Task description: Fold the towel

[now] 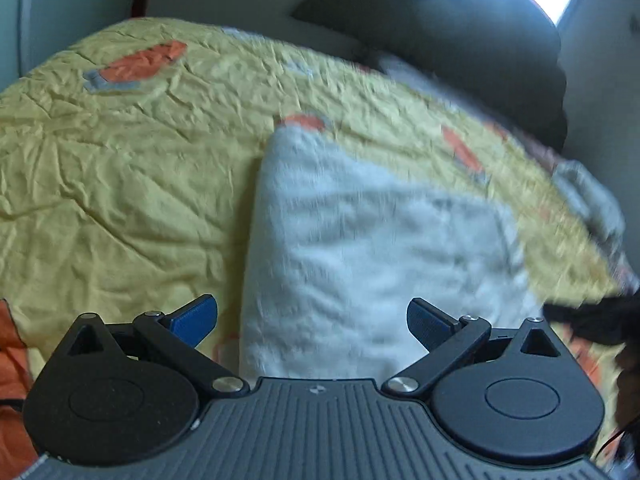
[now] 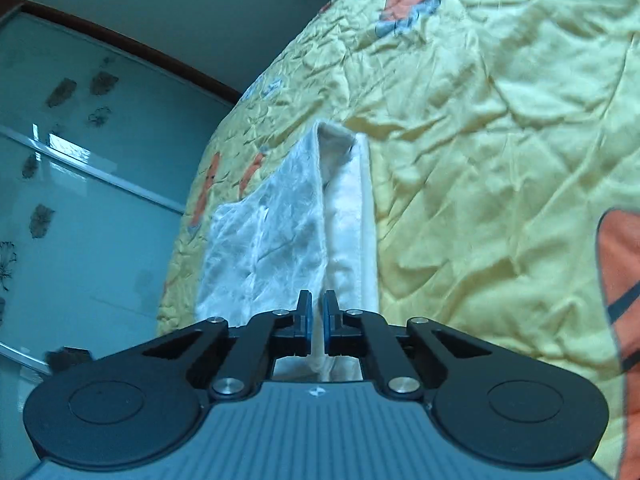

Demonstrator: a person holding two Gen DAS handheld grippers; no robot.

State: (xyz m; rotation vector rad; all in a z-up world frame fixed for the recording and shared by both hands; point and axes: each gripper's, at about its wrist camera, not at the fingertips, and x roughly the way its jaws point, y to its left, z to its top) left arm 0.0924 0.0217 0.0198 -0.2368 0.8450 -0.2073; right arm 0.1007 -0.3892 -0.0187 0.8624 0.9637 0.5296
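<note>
A white fluffy towel (image 1: 360,240) lies on a yellow quilted bedspread (image 1: 120,180), folded into a block; the left wrist view is blurred by motion. My left gripper (image 1: 312,322) hovers over the towel's near end, open, with nothing between its blue pads. In the right wrist view the towel (image 2: 272,240) shows a raised upper layer and a lower layer with a hemmed edge. My right gripper (image 2: 317,320) is shut on the near edge of that raised layer, which runs up between the blue pads.
The bedspread (image 2: 500,160) carries orange and grey patches (image 1: 140,66). A dark rounded shape (image 1: 460,40) sits behind the bed near a bright window. A glass-panelled wardrobe door (image 2: 80,180) stands beside the bed. A dark object (image 1: 592,320) enters at the right edge.
</note>
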